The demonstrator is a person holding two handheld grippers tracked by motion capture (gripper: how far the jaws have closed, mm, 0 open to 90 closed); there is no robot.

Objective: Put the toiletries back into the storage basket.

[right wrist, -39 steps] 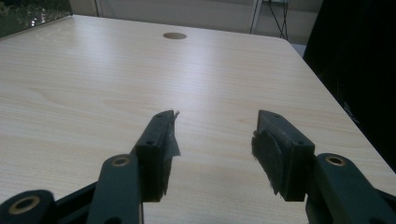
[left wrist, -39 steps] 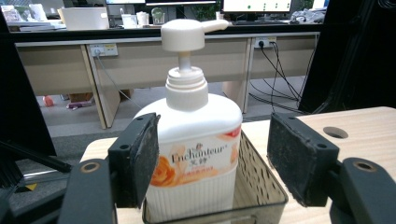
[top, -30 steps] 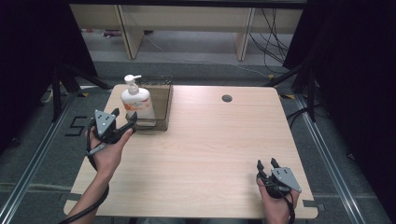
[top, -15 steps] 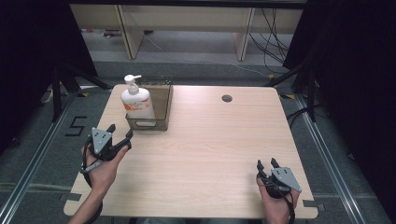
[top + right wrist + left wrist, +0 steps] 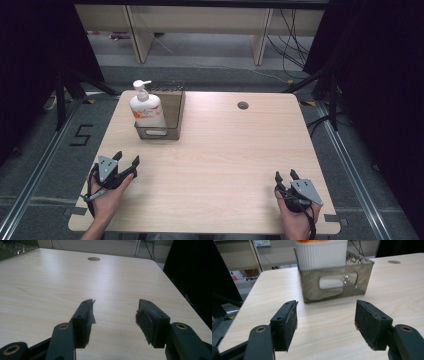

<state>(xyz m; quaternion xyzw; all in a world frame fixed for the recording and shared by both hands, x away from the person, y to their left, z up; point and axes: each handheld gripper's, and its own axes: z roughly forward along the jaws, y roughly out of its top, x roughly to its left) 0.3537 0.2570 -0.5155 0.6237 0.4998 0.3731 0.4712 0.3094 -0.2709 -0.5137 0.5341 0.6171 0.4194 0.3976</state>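
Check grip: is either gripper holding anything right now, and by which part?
Nothing held. Left gripper and right gripper both stand open over bare table; the bottle sits in the bin, untouched.

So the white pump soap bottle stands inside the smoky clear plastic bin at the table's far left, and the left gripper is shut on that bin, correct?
Not quite. The white pump soap bottle does stand in the smoky clear plastic bin at the far left, but the left gripper is open and apart from it near the table's front edge, as the high view and left gripper view show.
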